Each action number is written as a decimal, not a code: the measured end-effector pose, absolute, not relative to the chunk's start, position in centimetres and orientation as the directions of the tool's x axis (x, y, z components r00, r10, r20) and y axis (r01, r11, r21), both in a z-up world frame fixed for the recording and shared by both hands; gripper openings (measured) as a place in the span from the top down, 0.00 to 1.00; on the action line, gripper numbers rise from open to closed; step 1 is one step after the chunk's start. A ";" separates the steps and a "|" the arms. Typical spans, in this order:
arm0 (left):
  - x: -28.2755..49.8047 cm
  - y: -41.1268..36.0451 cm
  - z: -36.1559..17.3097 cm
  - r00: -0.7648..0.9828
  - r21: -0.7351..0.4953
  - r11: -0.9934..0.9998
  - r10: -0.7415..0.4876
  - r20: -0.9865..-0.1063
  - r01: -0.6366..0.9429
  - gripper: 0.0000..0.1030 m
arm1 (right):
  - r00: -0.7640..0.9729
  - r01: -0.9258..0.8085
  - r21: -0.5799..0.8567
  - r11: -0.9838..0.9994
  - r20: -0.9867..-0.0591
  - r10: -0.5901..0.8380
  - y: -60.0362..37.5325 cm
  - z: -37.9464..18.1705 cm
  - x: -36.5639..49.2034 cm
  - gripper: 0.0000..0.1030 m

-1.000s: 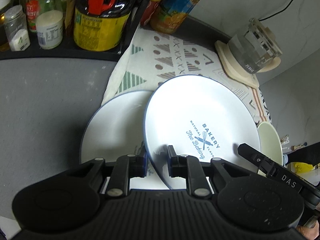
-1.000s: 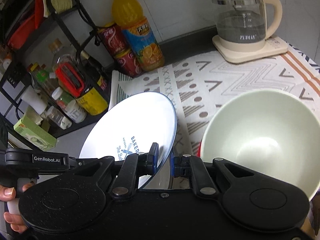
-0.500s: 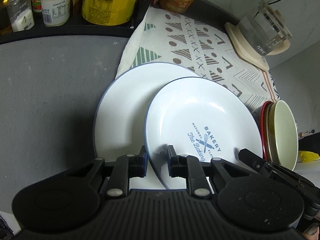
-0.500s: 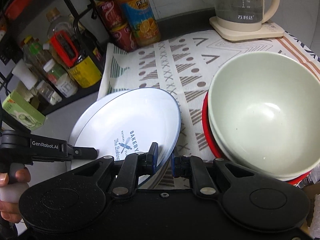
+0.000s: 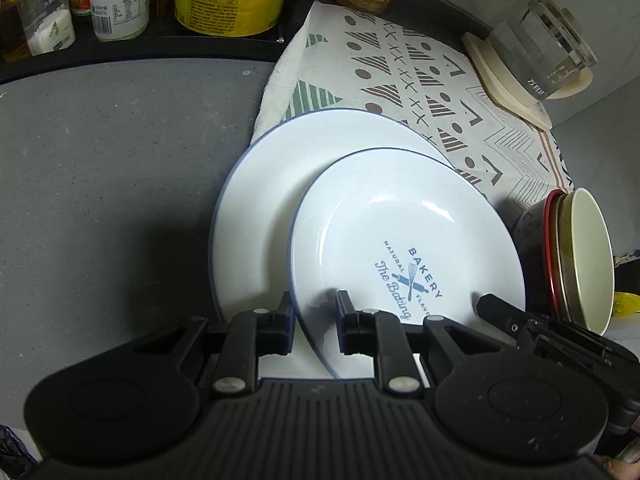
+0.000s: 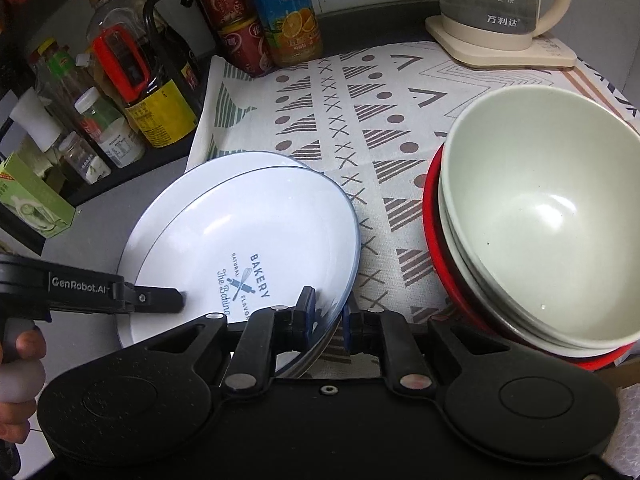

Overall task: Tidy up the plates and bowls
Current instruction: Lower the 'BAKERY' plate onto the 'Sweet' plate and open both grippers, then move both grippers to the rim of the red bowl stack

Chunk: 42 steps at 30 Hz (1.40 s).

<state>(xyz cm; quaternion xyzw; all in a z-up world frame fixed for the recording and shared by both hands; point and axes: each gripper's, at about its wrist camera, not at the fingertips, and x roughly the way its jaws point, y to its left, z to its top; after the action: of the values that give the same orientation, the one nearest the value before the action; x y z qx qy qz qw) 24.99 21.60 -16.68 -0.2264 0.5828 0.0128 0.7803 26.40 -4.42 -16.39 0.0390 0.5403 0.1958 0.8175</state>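
On the left of the grey worktop point(image 5: 100, 168), outside the plates' path, a black rack holds bottles and jars point(image 6: 120, 112) untouched by the task. Next comes the plain plate point(image 5: 260, 200), lying flat where the worktop meets the patterned cloth point(image 6: 360, 120). Over it sits the bakery plate point(image 5: 400, 248), gripped at two points on its near rim and not yet level — in the right wrist view its right edge stands clear of the plate beneath. The left claw point(image 5: 314, 328) has its jaws narrowed onto the plate's left rim, one finger above and one below; the right claw point(image 6: 326, 316) pinches the rim on the right side in the same way, jaws nearly together.

Further right, the bowls look finished: pale green bowls point(image 6: 540, 220) are nested inside a red bowl point(image 6: 432, 240) on the cloth, just beside the plates. At the far right rear a glass kettle point(image 6: 504, 4) stands on its base, well apart.

By the look of things the stacking is almost over — what remains is to settle the bakery plate squarely onto the plain one and let go with both claws. No other loose dishes show in either view.
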 end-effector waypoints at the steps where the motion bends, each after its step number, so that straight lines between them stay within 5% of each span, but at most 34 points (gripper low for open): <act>1: 25.0 21.6 -16.7 0.317 -0.326 0.901 -0.232 -0.920 -0.286 0.82 | 0.335 -0.277 0.276 0.920 -0.870 0.362 -4.4 -16.4 26.5 0.86; 13: 25.3 22.8 -14.7 0.338 -0.248 0.919 -0.138 -0.931 -0.306 0.84 | 0.354 -0.309 0.312 0.899 -0.839 0.413 -4.6 -14.8 27.0 0.80; 20: 26.0 22.6 -12.2 0.376 -0.284 0.910 -0.160 -0.913 -0.302 0.81 | 0.396 -0.331 0.351 0.876 -0.791 0.466 -5.2 -12.4 28.0 0.65; 22: 26.5 22.3 -11.6 0.383 -0.292 0.909 -0.166 -0.909 -0.297 0.76 | 0.414 -0.328 0.360 0.873 -0.776 0.475 -5.5 -11.8 28.3 0.56; 30: 28.7 20.0 -9.7 0.404 -0.297 0.912 -0.168 -0.899 -0.281 0.33 | 0.485 -0.289 0.345 0.893 -0.751 0.447 -8.7 -10.6 30.2 0.36; 32: 29.3 19.1 -9.5 0.411 -0.301 0.915 -0.174 -0.895 -0.268 0.28 | 0.503 -0.268 0.321 0.908 -0.757 0.417 -9.6 -10.6 30.5 0.23; 42: 32.3 13.6 -9.1 0.408 -0.349 0.923 -0.259 -0.875 -0.163 0.24 | 0.532 -0.164 0.289 0.943 -0.779 0.331 -14.7 -11.1 31.3 0.14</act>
<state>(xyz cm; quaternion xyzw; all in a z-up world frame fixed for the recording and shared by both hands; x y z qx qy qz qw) 32.31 13.57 -9.13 -0.1939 0.5432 -0.0294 0.8164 31.32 -14.69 -11.14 0.0906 0.4625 0.1422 0.8705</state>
